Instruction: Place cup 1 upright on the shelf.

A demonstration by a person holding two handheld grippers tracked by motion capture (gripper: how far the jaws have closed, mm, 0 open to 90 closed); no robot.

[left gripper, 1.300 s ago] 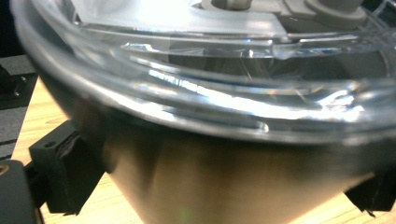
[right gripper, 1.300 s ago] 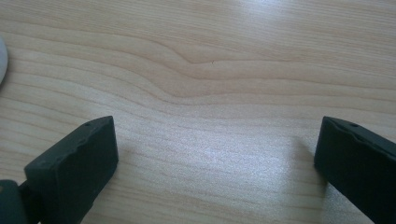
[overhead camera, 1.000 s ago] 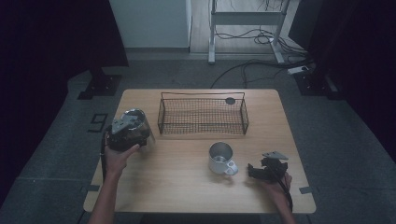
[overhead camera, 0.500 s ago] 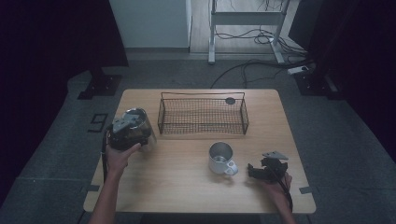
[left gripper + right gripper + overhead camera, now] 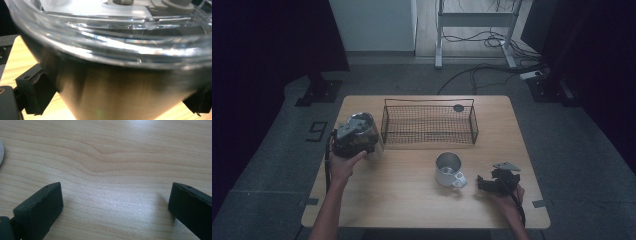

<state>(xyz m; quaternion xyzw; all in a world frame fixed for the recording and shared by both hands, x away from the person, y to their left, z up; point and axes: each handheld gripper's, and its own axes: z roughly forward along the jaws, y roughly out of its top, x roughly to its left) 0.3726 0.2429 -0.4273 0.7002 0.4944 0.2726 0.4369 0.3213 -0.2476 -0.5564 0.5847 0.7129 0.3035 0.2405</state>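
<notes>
Wooden table [image 5: 412, 200], left gripper [image 5: 354, 145] clamping steel jug [image 5: 112, 95]

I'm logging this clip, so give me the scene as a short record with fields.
left gripper: shut on the steel pot, held off the table by the basket's left end
pot: clear lid on
right gripper: open, nothing between the jaws, low over the table
basket: wire, no load seen in it
mug: steel, upright, between the grippers

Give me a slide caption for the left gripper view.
Left gripper clamps a steel pot with a clear glass lid above the wooden table.
</notes>
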